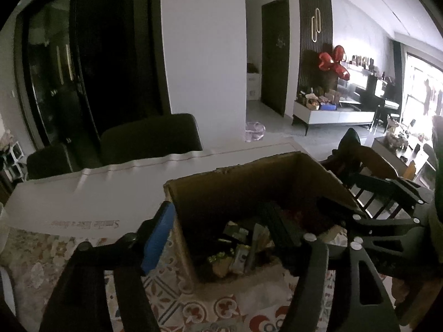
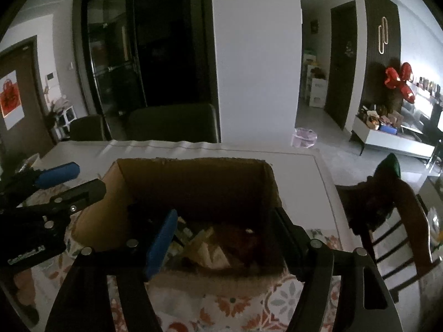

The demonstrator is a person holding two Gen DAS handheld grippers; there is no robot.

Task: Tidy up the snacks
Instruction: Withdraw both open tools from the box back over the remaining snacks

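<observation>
An open cardboard box (image 2: 193, 182) stands on the worktop (image 2: 299, 171), which is covered by a floral cloth (image 2: 238, 304) at the near side and a plain white sheet farther off. Snack packets (image 2: 205, 249) lie jumbled in the bottom of the box, too dark to tell apart; from the left wrist view the same heap of snack packets (image 1: 238, 251) shows small green and pale wrappers.

The right tongs (image 2: 221, 238) are spread wide. Their blue-padded finger reaches down inside the box near its left wall, while the black finger sits at the box's right wall; whether it is just inside or touching the wall I cannot tell. Nothing is held between them, and the packets lie directly between and just beyond the two fingers.

The left tongs (image 1: 218, 235) are also spread wide and hold nothing. Their blue finger hangs outside the box, just beside its left wall, and their black finger dips inside above the packets. The right tongs (image 1: 368, 207) cross in from the right of the left tongs, over the box's right rim.

Beyond the box, dark chairs (image 2: 171, 121) stand at the far edge of the worktop, and a wooden chair (image 2: 393, 221) stands right of the right tongs.
</observation>
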